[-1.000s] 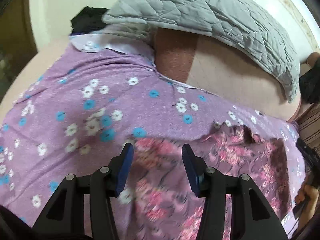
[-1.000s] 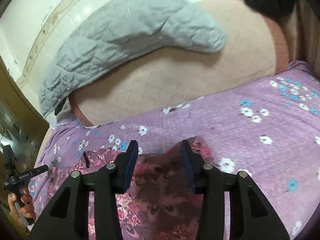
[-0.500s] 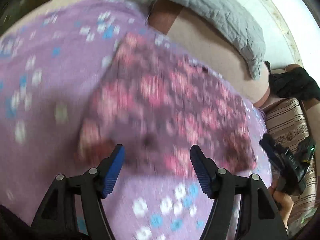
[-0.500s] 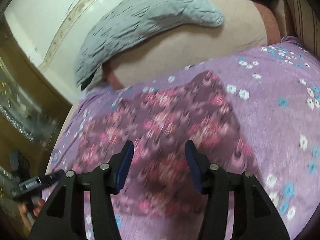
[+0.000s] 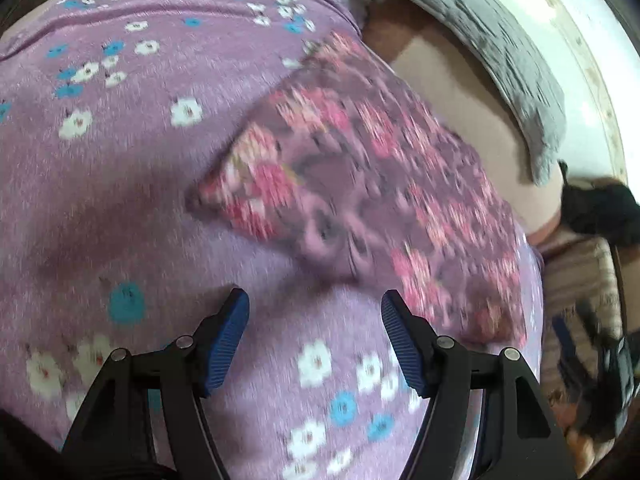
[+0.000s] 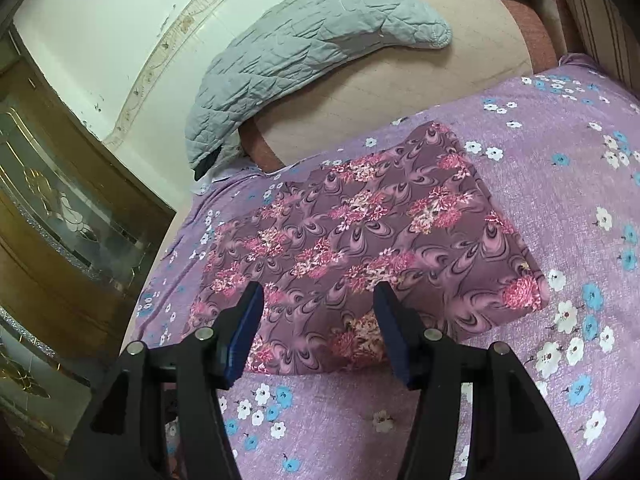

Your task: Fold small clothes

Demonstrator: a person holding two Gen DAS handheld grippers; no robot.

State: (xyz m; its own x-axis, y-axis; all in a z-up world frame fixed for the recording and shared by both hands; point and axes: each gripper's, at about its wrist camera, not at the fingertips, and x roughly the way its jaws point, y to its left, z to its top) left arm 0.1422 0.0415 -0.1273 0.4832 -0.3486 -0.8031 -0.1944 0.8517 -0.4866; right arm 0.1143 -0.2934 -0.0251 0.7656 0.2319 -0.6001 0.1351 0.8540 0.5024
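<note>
I see the garment [image 6: 360, 240] lying flat, folded to a rough rectangle, on the purple sheet [image 6: 560, 168]. My right gripper [image 6: 318, 320] is spread wide and holds nothing; the garment's near edge lies between and just ahead of its fingertips. My left gripper [image 5: 315, 320] is also wide and empty, over bare sheet [image 5: 120, 120], with the garment [image 5: 360, 184] ahead and to its right; this view is blurred. A grey quilt [image 6: 304, 48] lies beyond, well apart from the garment
</note>
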